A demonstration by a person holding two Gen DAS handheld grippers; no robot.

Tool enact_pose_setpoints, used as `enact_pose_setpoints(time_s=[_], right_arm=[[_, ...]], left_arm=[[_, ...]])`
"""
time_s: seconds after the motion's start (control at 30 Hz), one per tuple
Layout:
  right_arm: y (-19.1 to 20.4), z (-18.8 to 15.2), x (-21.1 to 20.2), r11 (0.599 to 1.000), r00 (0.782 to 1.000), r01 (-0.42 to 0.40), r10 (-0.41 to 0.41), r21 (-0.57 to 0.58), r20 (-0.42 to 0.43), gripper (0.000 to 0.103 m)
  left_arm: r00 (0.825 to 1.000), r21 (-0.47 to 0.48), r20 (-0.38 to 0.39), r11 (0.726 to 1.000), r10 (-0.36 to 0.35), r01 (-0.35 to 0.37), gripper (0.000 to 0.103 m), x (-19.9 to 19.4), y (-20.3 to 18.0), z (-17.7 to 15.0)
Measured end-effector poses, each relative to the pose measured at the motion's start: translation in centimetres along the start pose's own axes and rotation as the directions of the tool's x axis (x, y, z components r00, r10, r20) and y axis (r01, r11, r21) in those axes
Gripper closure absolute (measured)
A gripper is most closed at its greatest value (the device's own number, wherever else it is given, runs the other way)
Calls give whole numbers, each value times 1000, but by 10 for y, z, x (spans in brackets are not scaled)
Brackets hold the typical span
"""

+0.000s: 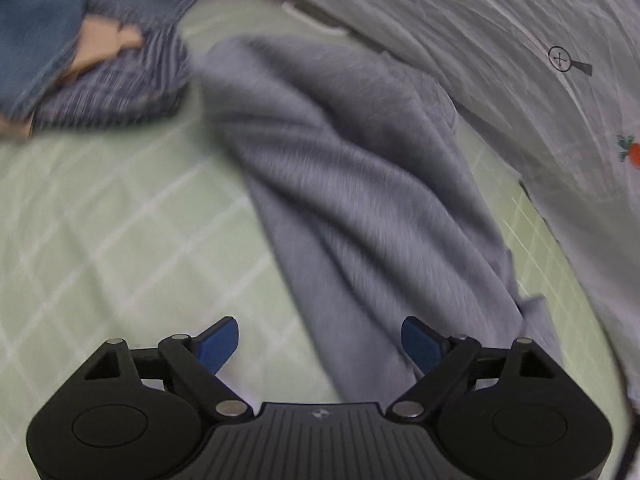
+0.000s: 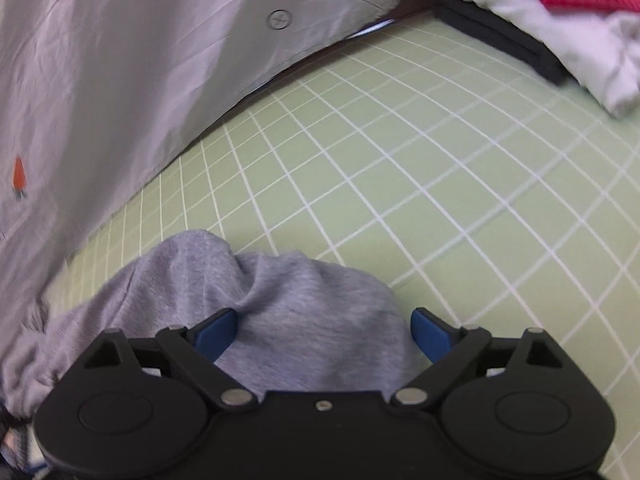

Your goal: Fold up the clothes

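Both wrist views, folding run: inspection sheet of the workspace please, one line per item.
Surface: green grid-lined sheet, bare in the middle.
Job's things: grey garment lying rumpled and unfolded.
Clutter: striped and denim clothes pile; red and white clothes on a dark item.
Grippers: left gripper open over the garment's near end; right gripper open, grey cloth between its fingers, not pinched.
Cables: nothing seen.
Surroundings: pale printed fabric hanging along the sheet's edge.

place: home bedroom | evidence: checked bedsheet, piled clothes
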State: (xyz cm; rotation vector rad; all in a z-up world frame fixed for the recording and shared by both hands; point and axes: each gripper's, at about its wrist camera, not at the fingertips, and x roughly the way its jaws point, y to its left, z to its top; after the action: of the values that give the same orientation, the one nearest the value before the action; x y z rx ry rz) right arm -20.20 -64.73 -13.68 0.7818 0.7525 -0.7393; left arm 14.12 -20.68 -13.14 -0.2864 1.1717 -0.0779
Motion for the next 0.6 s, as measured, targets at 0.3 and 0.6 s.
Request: enact_pose_setpoints(time_s=[0.3, 0.6], right_arm=[[5, 6, 7, 998, 1000, 14, -14, -60, -3, 52], [-7, 21, -70, 997, 961, 2, 20, -78, 276, 97]], left_arm=[[987, 90, 123, 989, 108, -119, 70, 12, -22, 9], [975, -25, 221, 1000, -2, 8, 103, -54, 14, -1]])
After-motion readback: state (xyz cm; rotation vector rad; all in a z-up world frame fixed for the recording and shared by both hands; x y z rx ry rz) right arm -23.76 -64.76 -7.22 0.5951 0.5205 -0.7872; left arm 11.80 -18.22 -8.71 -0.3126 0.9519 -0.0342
